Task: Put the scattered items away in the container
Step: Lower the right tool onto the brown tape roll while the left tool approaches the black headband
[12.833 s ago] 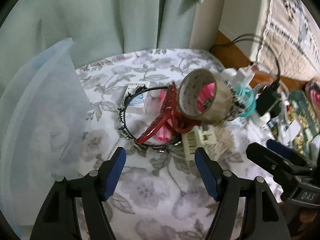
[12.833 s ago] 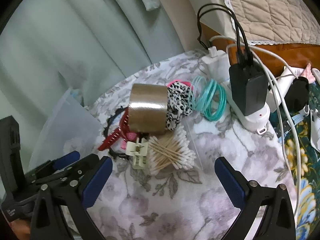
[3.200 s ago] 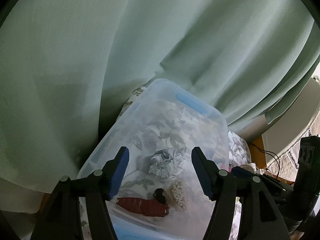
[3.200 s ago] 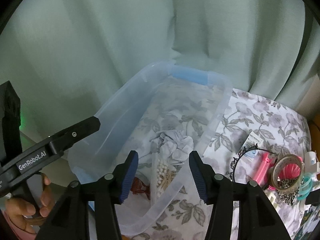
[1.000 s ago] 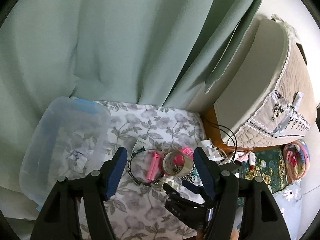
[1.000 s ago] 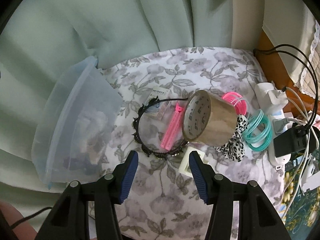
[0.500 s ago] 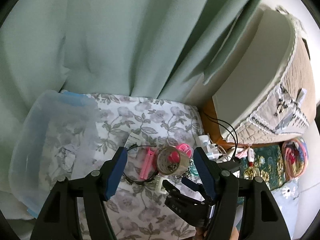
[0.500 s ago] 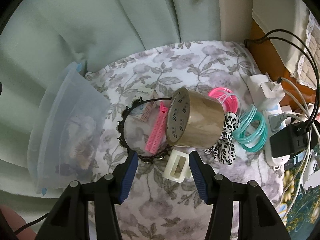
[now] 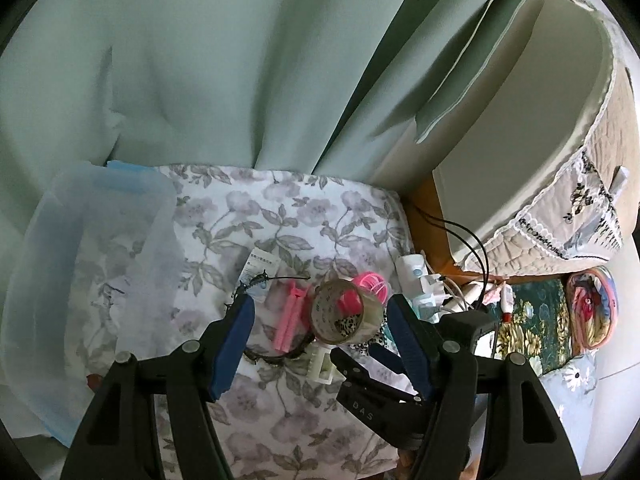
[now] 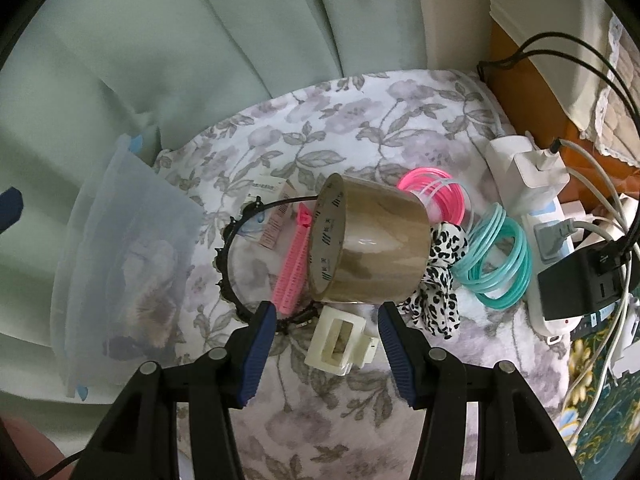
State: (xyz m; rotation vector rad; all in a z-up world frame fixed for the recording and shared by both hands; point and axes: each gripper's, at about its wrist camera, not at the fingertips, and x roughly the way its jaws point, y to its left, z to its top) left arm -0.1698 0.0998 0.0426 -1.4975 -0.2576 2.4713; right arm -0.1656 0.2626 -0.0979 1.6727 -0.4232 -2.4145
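Both tools gape, empty — only right wrist view shows teal bangles [image 10: 496, 256] whole.

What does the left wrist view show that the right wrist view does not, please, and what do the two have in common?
Only the left wrist view shows the right tongs from outside, open and empty, the whole clear storage bin, and the quilted bed cover.

Only the right wrist view shows the teal bangles clearly, the black charger on the power strip, and the cream hair claw in full between its open tongs.

Both show the brown tape roll lying on its side, the pink hair clip, the black headband, the pink bangles and the floral cloth.
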